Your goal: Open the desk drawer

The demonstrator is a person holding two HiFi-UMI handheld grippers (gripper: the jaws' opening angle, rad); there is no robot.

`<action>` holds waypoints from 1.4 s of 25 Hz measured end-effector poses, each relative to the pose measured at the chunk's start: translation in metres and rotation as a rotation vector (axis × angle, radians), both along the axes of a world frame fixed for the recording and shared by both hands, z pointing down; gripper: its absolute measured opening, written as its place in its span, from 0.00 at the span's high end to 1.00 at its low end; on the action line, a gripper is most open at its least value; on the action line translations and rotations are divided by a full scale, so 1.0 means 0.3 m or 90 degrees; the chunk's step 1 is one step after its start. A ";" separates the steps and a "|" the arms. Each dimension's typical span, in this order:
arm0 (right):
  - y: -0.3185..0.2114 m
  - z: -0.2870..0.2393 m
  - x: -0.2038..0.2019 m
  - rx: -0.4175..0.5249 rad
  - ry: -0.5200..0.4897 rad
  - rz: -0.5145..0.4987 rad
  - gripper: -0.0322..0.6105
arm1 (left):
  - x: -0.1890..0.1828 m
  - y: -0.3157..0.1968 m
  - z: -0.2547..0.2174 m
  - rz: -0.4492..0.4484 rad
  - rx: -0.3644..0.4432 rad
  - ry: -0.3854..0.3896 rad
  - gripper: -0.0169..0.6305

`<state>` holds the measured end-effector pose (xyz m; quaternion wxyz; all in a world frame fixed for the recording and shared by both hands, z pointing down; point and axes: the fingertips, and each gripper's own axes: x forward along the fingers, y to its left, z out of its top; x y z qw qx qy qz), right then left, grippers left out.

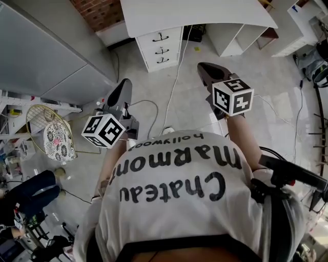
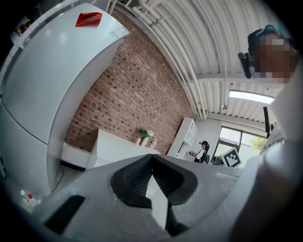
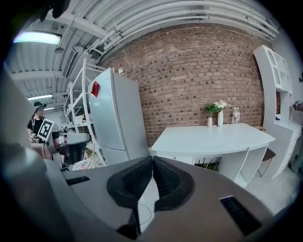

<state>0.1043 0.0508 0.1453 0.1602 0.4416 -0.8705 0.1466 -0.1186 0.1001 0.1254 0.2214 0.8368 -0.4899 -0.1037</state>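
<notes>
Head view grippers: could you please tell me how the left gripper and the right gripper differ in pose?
The right gripper reaches further towards the desk than the left gripper. The right gripper's view faces the desk; the left gripper's view shows mostly the fridge and brick wall. Both have jaws shut on nothing.

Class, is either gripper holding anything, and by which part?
Nothing is held: the left gripper and the right gripper both have their jaws together, empty.

One desk [image 1: 195, 14], one fridge [image 3: 116, 118] — three drawers [image 1: 162, 50]
</notes>
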 end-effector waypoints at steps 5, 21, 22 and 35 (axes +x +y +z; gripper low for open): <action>-0.112 -0.003 -0.031 0.009 -0.002 0.010 0.93 | -0.029 -0.112 -0.015 0.008 0.017 -0.004 0.95; -0.327 0.046 -0.042 -0.011 0.024 -0.013 0.93 | -0.017 -0.325 0.003 -0.006 0.014 0.016 0.95; -0.353 0.046 -0.039 -0.011 0.025 -0.018 0.93 | -0.012 -0.348 -0.001 -0.012 0.016 0.017 0.95; -0.726 0.028 -0.157 -0.014 0.021 -0.131 0.93 | -0.042 -0.589 -0.038 -0.101 0.021 0.008 0.95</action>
